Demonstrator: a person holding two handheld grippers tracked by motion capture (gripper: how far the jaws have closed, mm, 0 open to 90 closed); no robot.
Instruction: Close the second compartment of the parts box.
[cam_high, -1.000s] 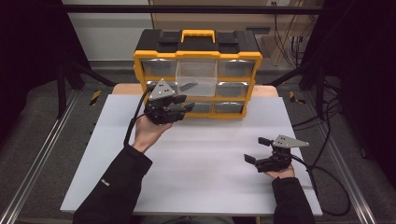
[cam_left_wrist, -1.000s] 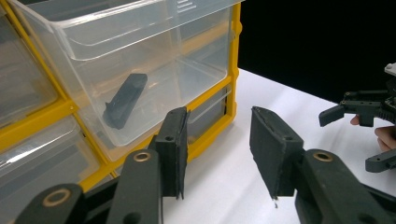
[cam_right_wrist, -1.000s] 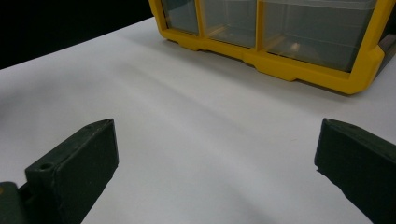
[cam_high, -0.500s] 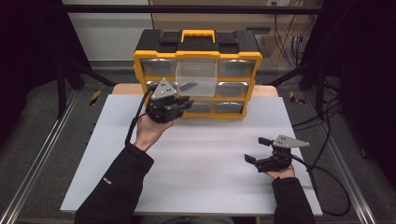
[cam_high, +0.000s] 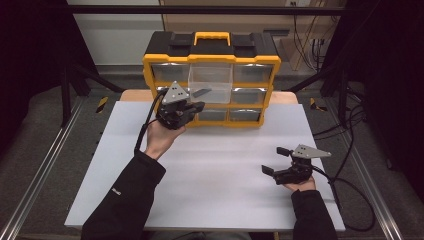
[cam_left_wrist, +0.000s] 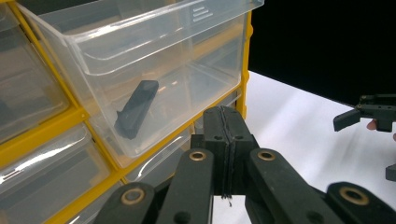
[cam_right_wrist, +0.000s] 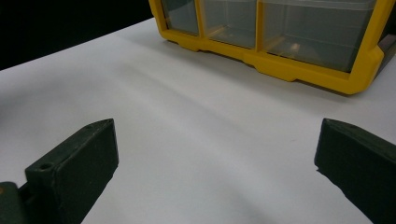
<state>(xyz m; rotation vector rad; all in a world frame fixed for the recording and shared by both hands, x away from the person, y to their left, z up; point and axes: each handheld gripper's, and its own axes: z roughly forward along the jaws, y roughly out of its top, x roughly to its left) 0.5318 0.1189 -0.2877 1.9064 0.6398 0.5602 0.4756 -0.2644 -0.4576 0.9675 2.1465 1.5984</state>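
At centre frame the left gripper (cam_left_wrist: 223, 140) has just closed its jaws on nothing below the pulled-out drawer (cam_left_wrist: 154, 70) holding the black part (cam_left_wrist: 136, 108), ready to push; the right gripper (cam_high: 280, 161) is spread.

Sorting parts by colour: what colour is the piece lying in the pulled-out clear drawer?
Black piece, clearest in the left gripper view.

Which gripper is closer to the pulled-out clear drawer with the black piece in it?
Left. The left gripper, jaws shut on nothing, sits just below the front of the clear drawer holding the black piece. The right gripper rests open, far back on the white table.
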